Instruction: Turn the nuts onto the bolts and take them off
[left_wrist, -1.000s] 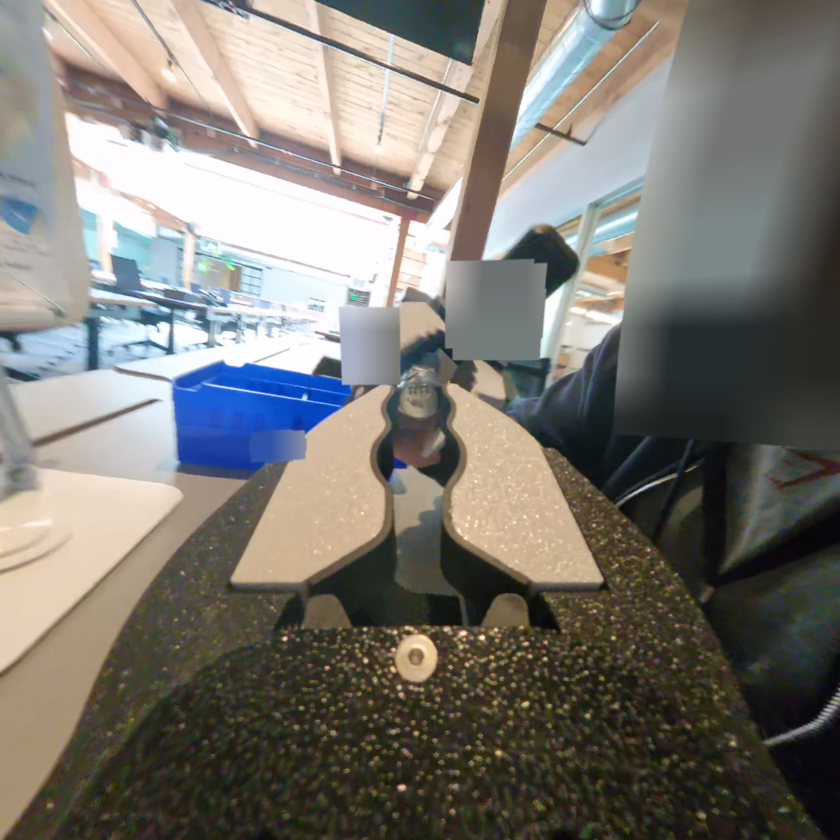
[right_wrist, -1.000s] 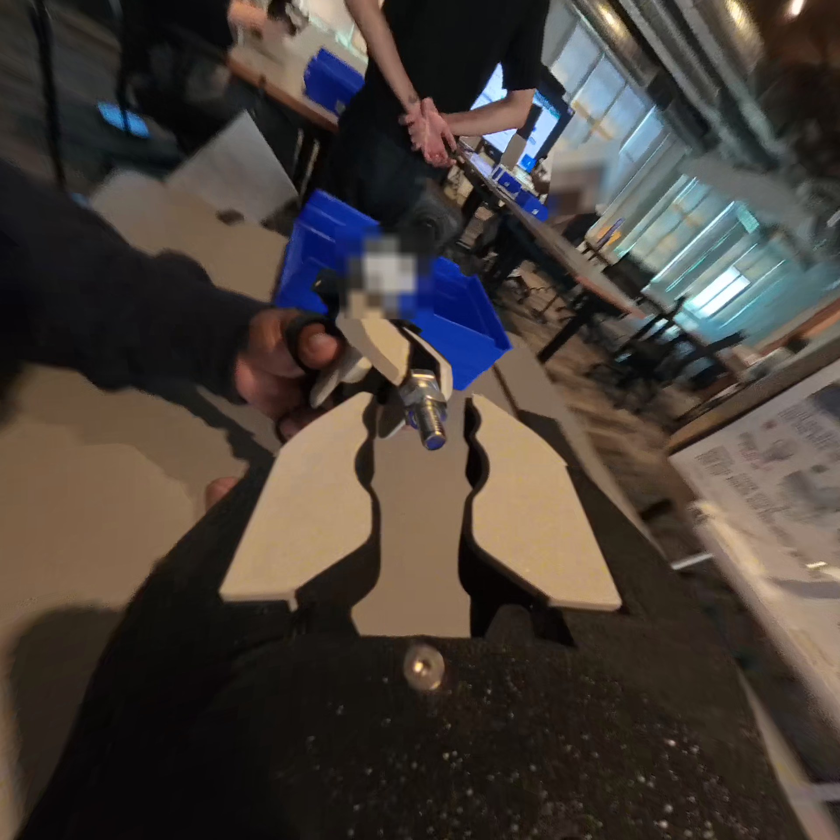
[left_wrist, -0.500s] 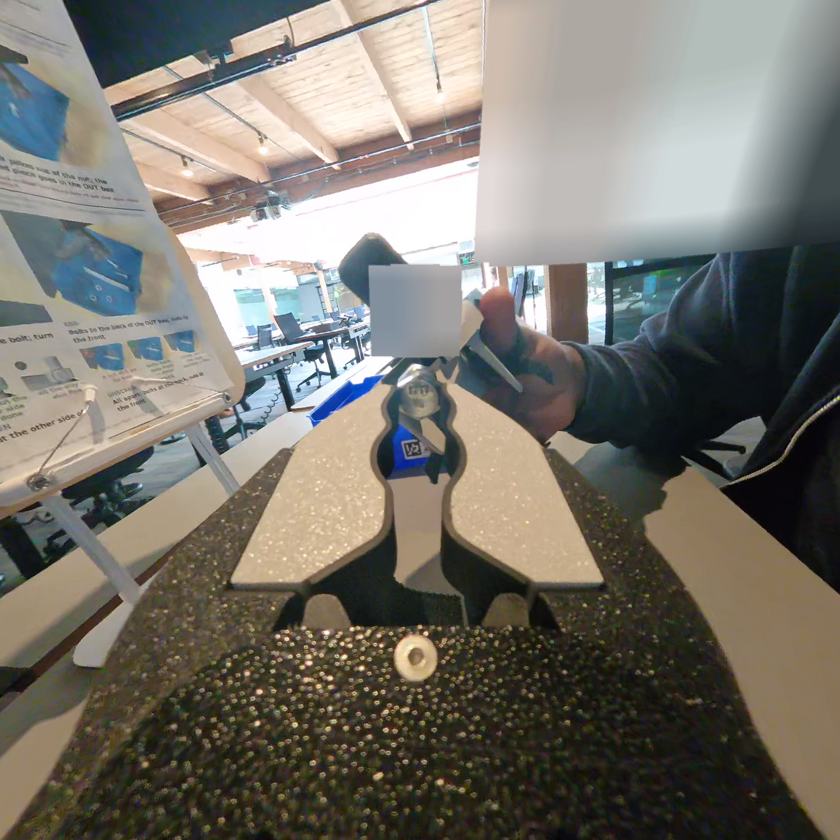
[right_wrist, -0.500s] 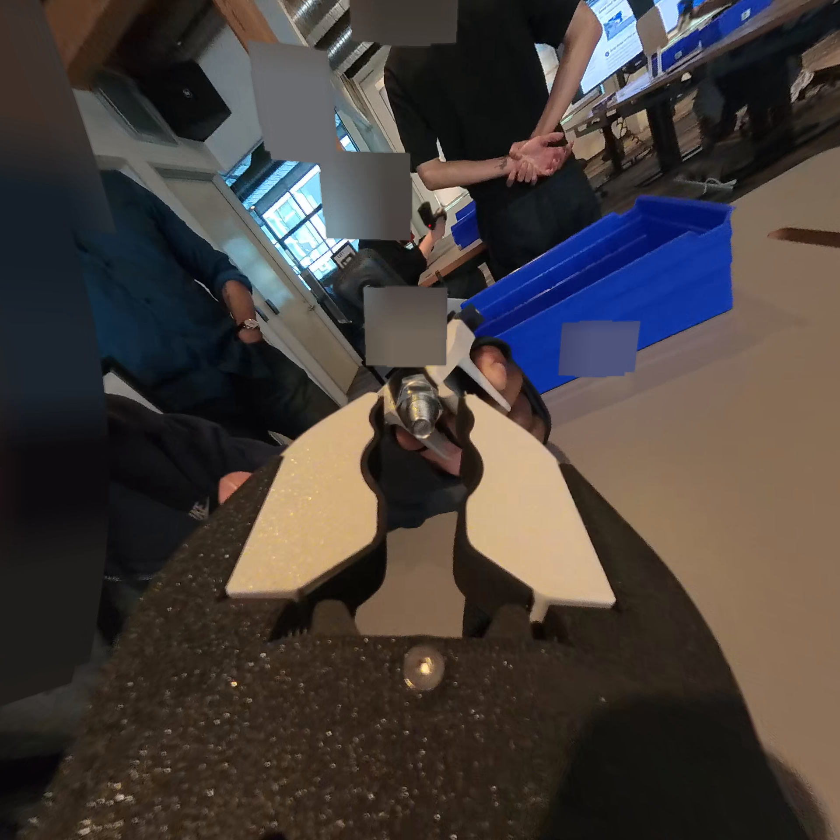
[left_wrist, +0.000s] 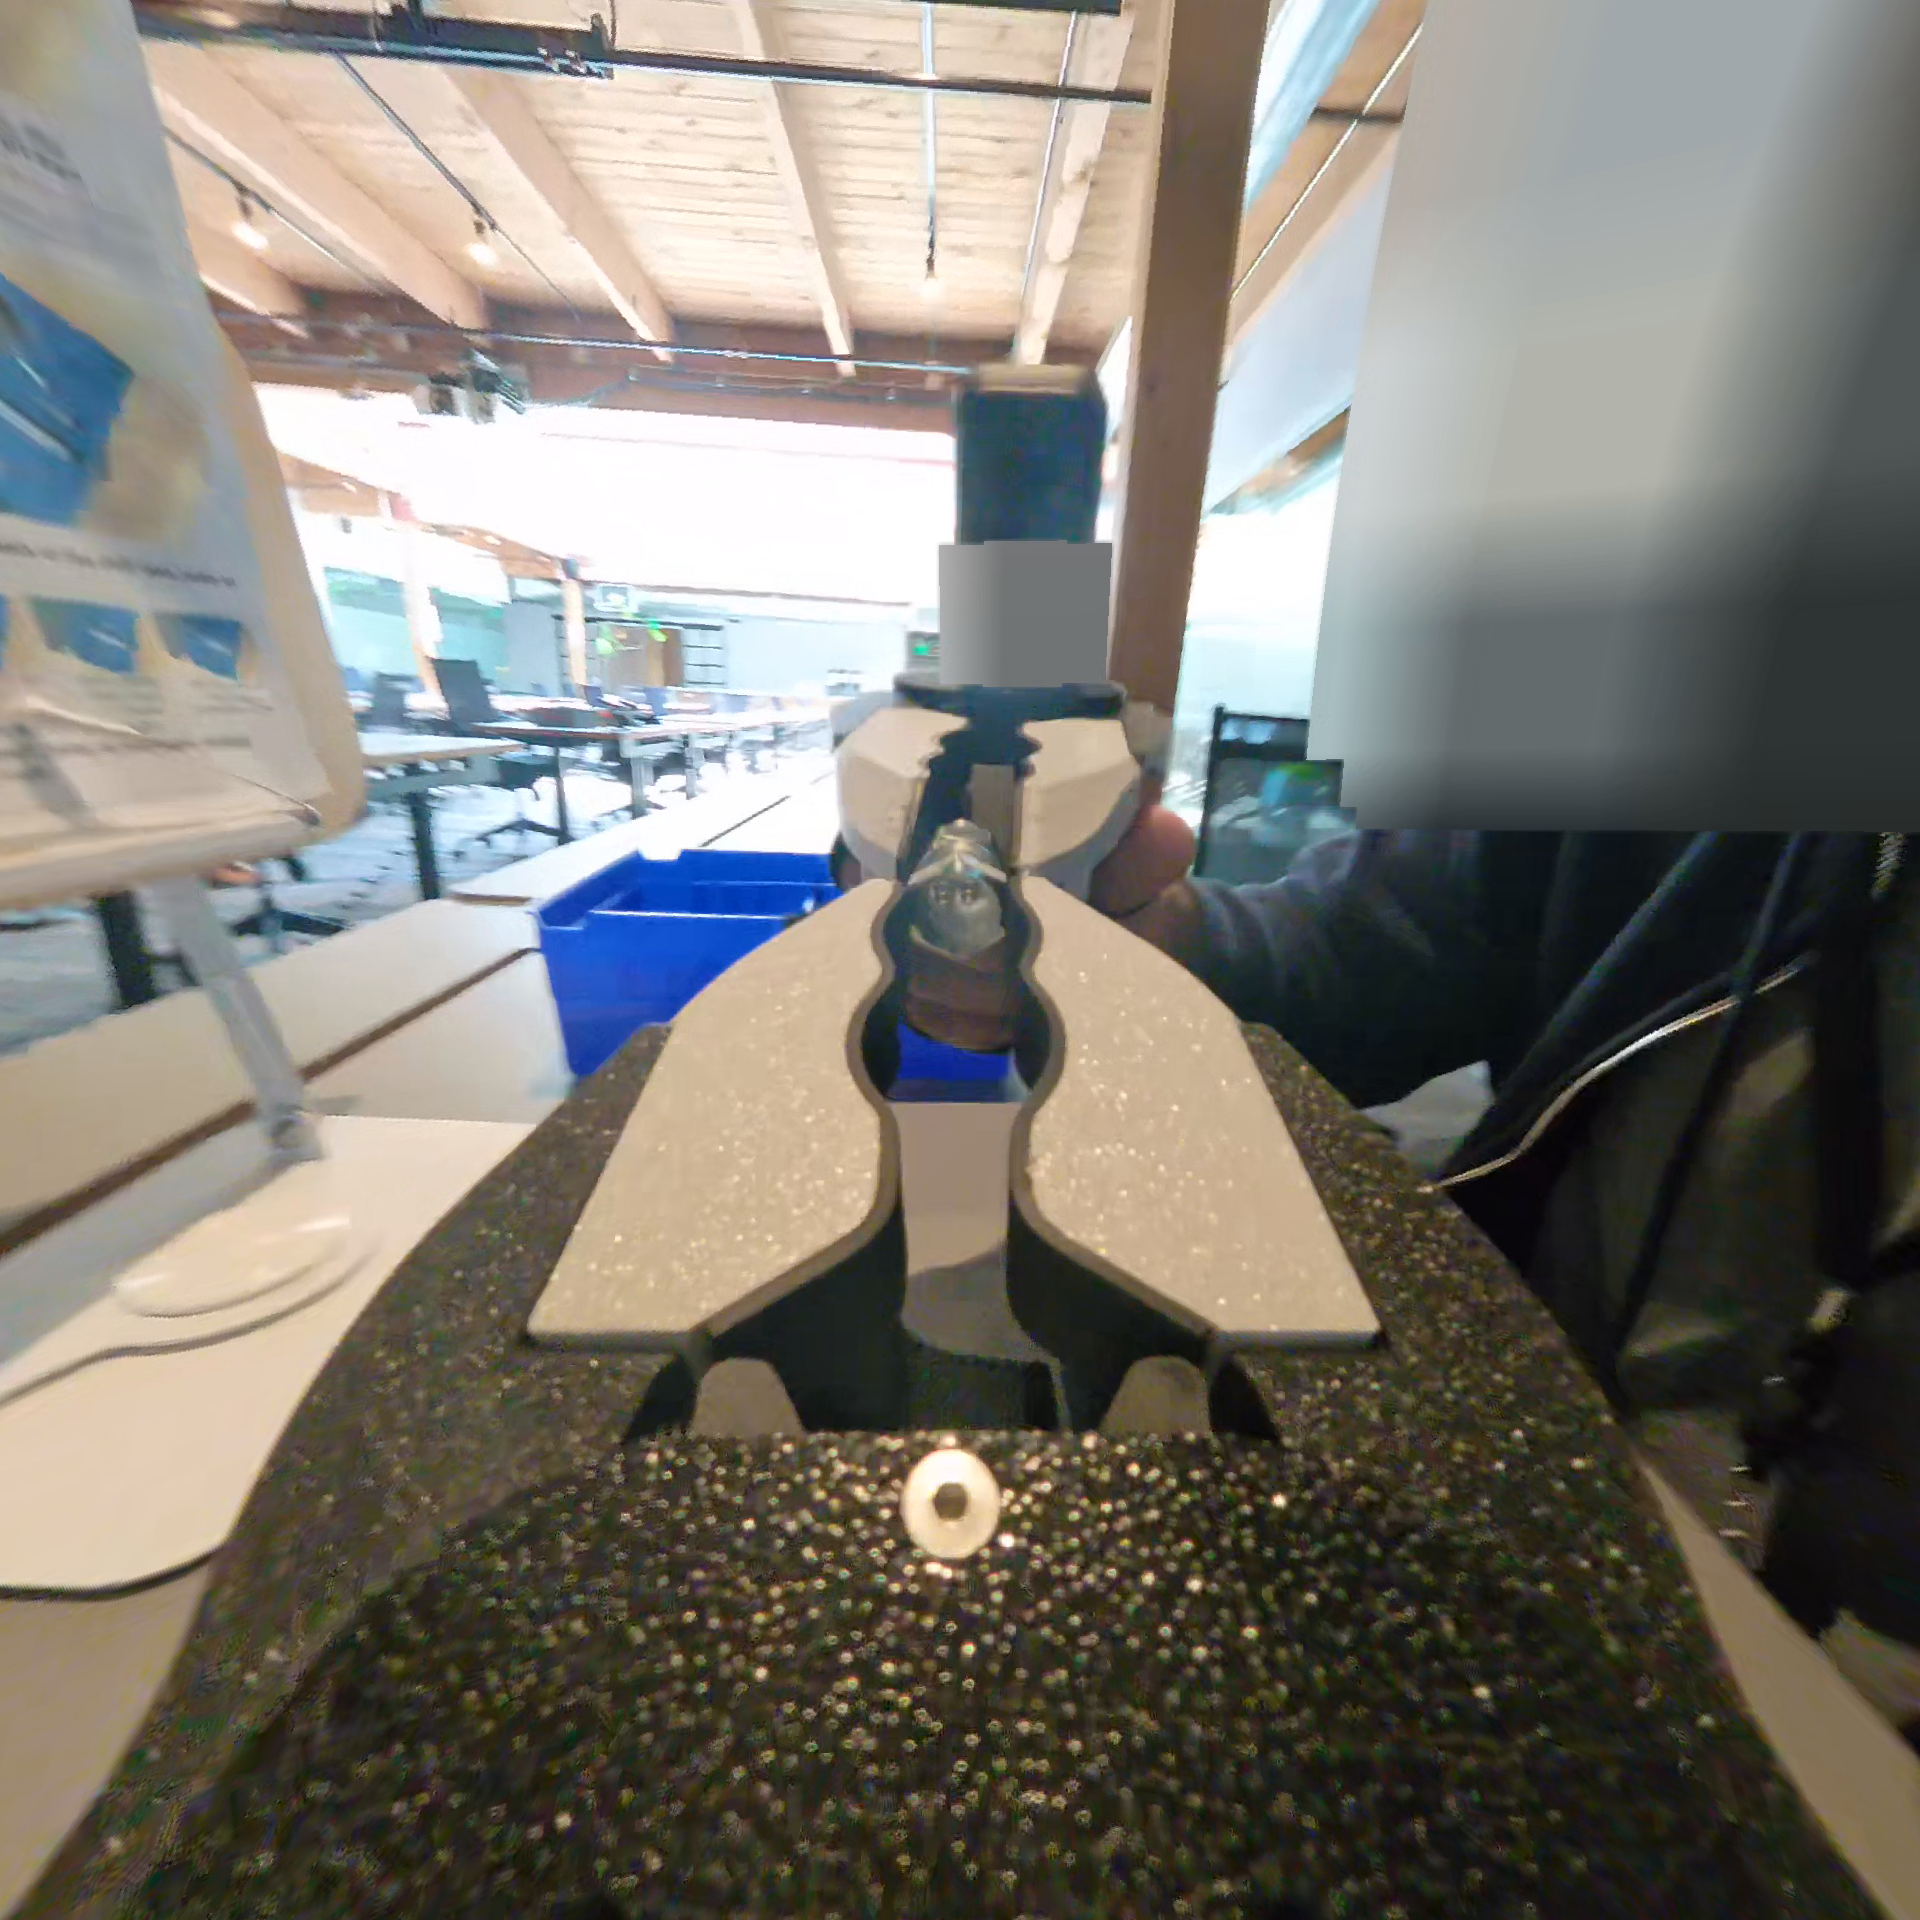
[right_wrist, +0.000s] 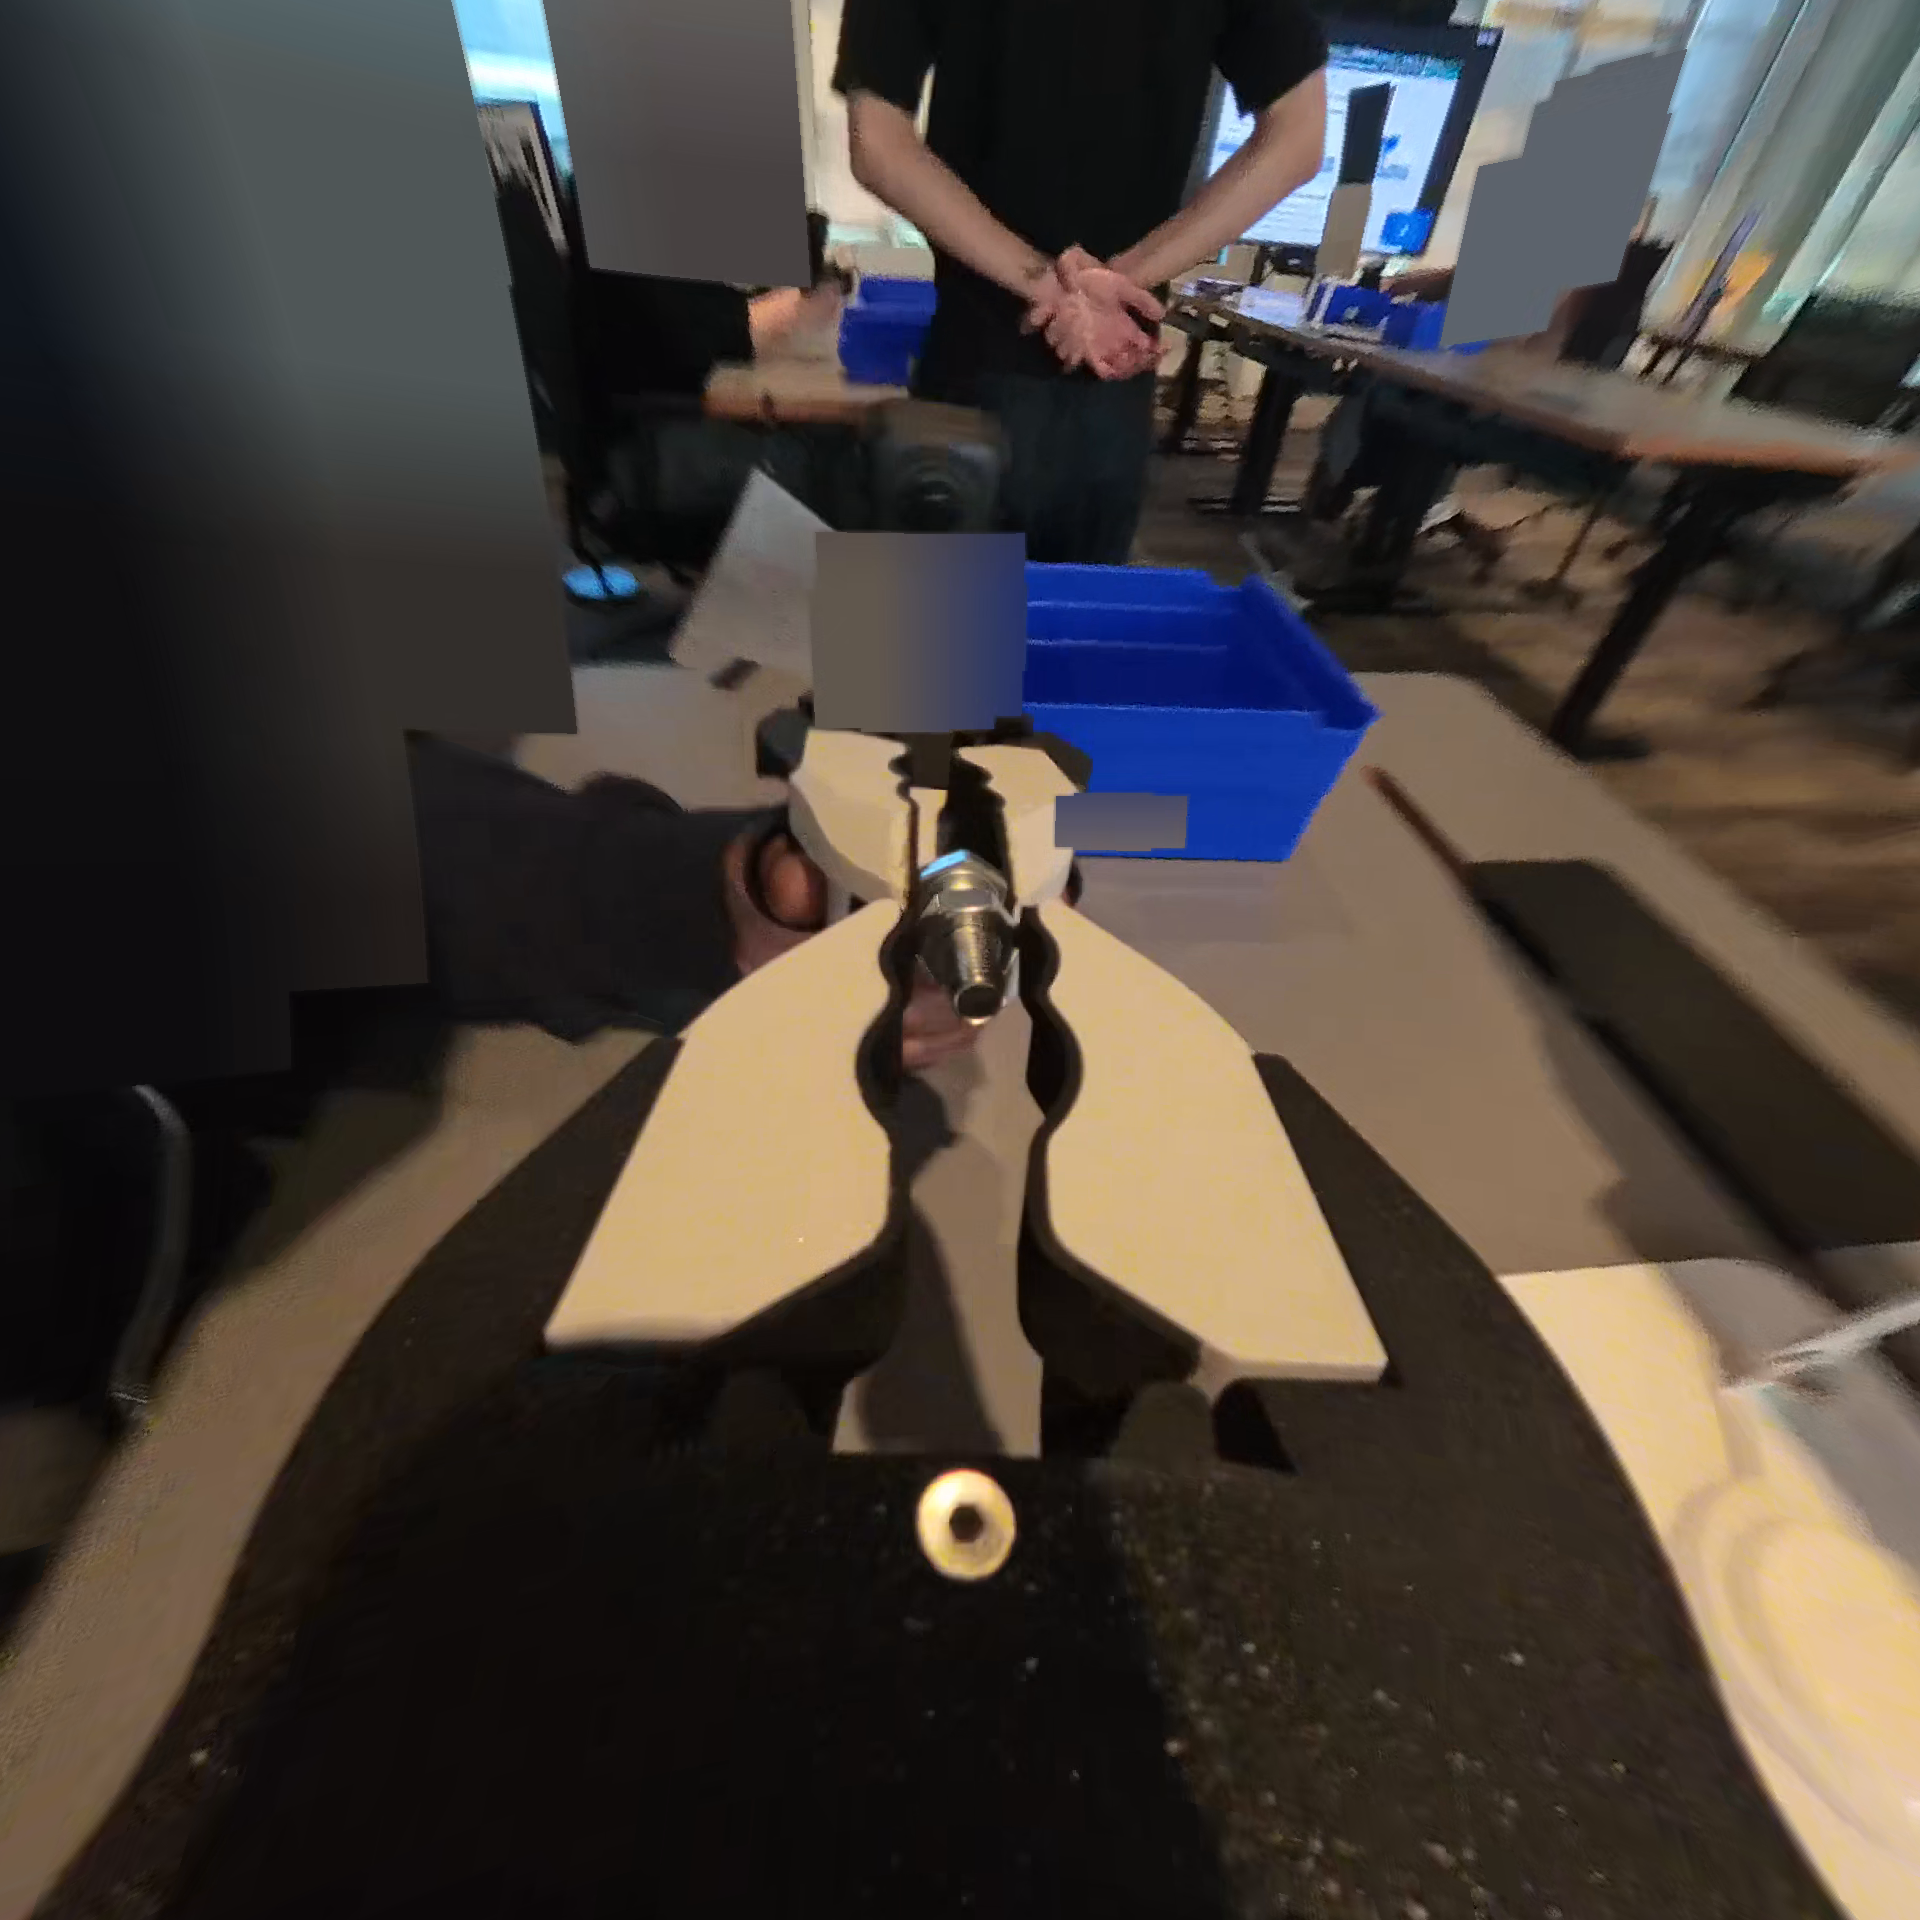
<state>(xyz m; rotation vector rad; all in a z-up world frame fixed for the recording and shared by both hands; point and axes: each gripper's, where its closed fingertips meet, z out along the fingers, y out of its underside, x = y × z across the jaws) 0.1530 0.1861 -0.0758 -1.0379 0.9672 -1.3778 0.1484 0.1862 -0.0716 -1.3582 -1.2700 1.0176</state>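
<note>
Here, both grippers closed tip to tip — left gripper on bolt, right gripper on nut.

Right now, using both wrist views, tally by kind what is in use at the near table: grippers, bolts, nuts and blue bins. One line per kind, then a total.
Grippers: 2, the left gripper and the right gripper
Bolts: 1, the bolt
Nuts: 1, the nut
Blue bins: 1, the blue bin
Total: 5
</note>
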